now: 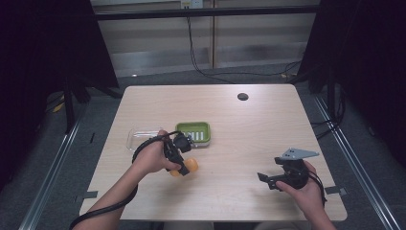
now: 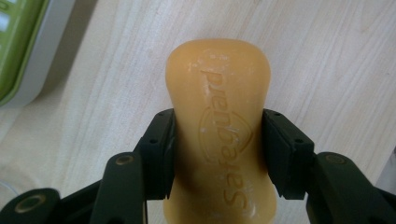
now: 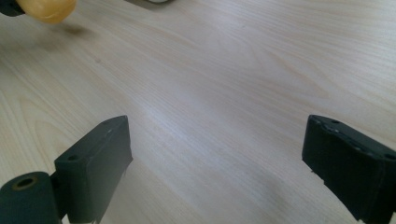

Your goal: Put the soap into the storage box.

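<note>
Soap, an orange-yellow bar with a brand word pressed into its face, sits clamped between the fingers of the left gripper, which press on its narrowed waist from both sides. In the high view the left gripper holds the soap just in front of the green soap dish, toward the person's side, with the bar close over the wooden surface; whether it touches the wood I cannot tell. The left gripper view shows a corner of the green soap dish, with its pale grey outer rim, just beside the bar's far end. A clear plastic tray lies touching or nearly touching the dish on its left. The left hand wraps the gripper's handle, and a black cable trails back along the forearm.

Well to the right of the dish and nearer the person, the right gripper is held in the right hand low over bare wood, a grey three-cornered plate on top. Its fingers stand wide apart with nothing between them. A small dark round hole marks the surface beyond the dish.
</note>
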